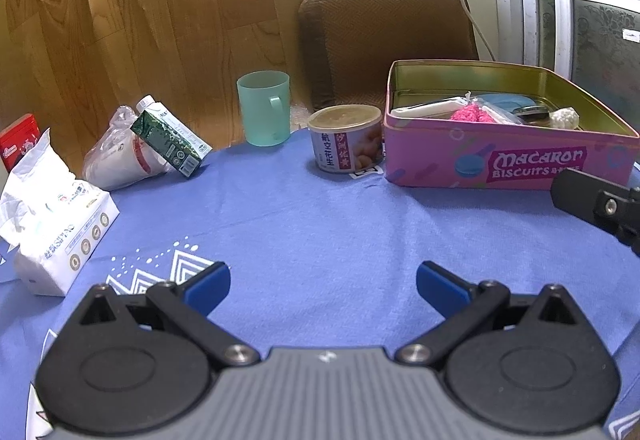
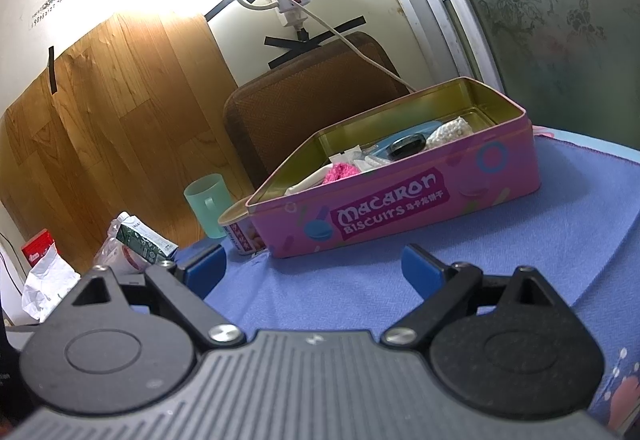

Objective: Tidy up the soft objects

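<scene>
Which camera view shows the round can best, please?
The left wrist view: the can stands in full sight beside the pink tin, with its lid and label showing. In the right wrist view the can is mostly hidden behind the tin's corner; only part of its rim and label shows.

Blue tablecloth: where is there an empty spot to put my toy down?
The big bare patch of tablecloth lies between the left tongs and the row of can, green cup and pink tin. The right view shows more bare cloth in front of the tin. The left edge is crowded: tissue pack, plastic bag, tilted carton.
</scene>
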Demonstrator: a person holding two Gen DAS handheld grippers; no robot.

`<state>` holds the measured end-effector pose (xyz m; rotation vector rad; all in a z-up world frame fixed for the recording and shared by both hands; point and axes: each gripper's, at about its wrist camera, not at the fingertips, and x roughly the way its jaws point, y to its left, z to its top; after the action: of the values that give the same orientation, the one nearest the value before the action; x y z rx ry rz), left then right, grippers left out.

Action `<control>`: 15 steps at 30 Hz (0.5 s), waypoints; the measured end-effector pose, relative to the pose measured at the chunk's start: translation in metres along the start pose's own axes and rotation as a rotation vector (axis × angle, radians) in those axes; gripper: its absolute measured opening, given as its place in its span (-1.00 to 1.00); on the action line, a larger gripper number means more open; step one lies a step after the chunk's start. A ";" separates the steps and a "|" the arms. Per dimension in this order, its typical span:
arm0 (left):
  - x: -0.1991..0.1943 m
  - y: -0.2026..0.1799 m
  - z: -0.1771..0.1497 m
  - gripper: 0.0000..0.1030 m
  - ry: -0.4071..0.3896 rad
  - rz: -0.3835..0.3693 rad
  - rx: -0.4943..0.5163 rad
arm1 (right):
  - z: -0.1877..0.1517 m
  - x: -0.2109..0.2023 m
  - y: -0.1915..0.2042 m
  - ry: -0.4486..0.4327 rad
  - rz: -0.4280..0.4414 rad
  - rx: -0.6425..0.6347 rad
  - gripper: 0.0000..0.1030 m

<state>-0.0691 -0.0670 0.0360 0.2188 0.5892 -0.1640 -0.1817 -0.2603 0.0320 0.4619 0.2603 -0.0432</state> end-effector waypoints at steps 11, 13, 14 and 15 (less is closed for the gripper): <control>0.002 -0.002 0.001 0.99 0.004 -0.006 0.006 | -0.001 0.001 -0.001 0.000 -0.002 0.004 0.87; 0.002 -0.002 0.001 0.99 0.006 -0.006 0.004 | -0.002 0.001 0.000 0.000 -0.003 0.004 0.87; 0.001 -0.002 0.001 0.99 0.006 -0.006 0.003 | -0.002 0.001 0.000 0.000 -0.004 0.004 0.87; 0.001 -0.002 0.000 0.99 0.005 -0.007 0.002 | -0.002 0.001 0.000 -0.001 -0.004 0.005 0.87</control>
<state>-0.0683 -0.0689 0.0354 0.2191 0.5952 -0.1709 -0.1810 -0.2597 0.0298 0.4659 0.2606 -0.0477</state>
